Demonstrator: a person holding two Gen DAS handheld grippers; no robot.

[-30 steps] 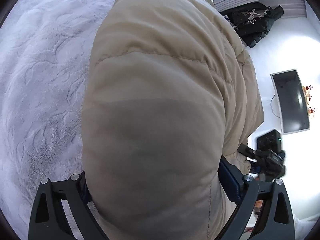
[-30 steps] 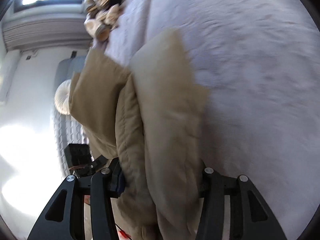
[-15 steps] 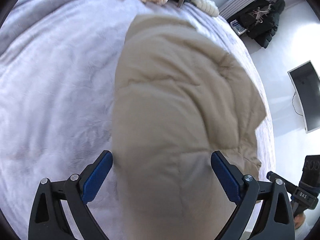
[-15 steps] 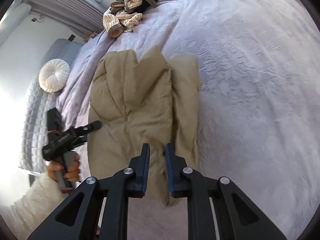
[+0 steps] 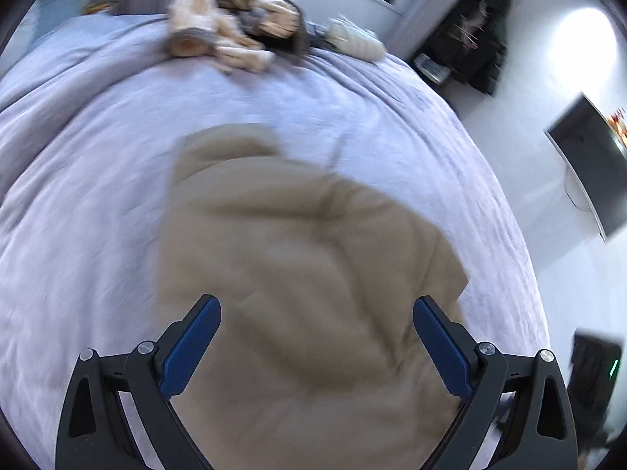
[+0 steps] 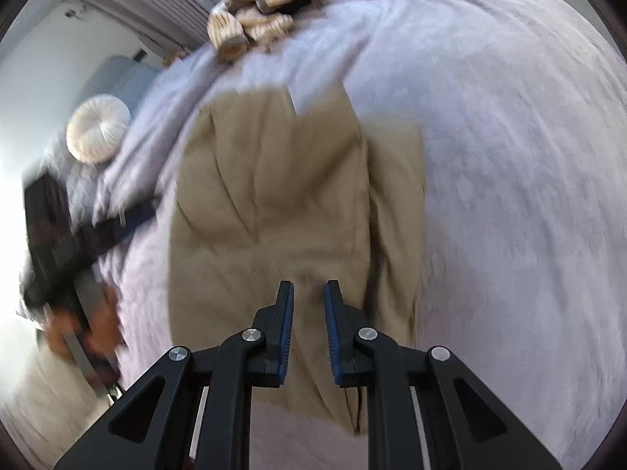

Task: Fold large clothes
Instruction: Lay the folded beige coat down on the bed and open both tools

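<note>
Lying folded on the bed (image 5: 98,196), the tan coat (image 5: 298,258) sits near the middle of the pale lilac cover, one long edge doubled over on the side away from the round cushion (image 6: 98,128). Both views blurred.

Left gripper (image 5: 315,325): fingers (image 5: 192,346) spread wide, blue pads facing each other, nothing pinched between them; coat lies below, apart from them.

Right gripper (image 6: 308,315): fingers (image 6: 284,325) drawn close with a narrow gap left, parallel, nothing between the pads; coat lies below, not held.

Beyond the coat, at the far edge of the bed: heap of striped clothes (image 5: 231,33), also in the right view (image 6: 254,11). Beside the heap, a cream bundle (image 5: 354,37).

Off the bed, past the coat's right side in the left view: dark monitor (image 5: 591,164) on a white wall; dark clothes (image 5: 474,49) hanging in the corner.

In the right view, left of the coat: the other gripper as a dark smear, a hand (image 6: 84,327) on its grip, too blurred for detail.
</note>
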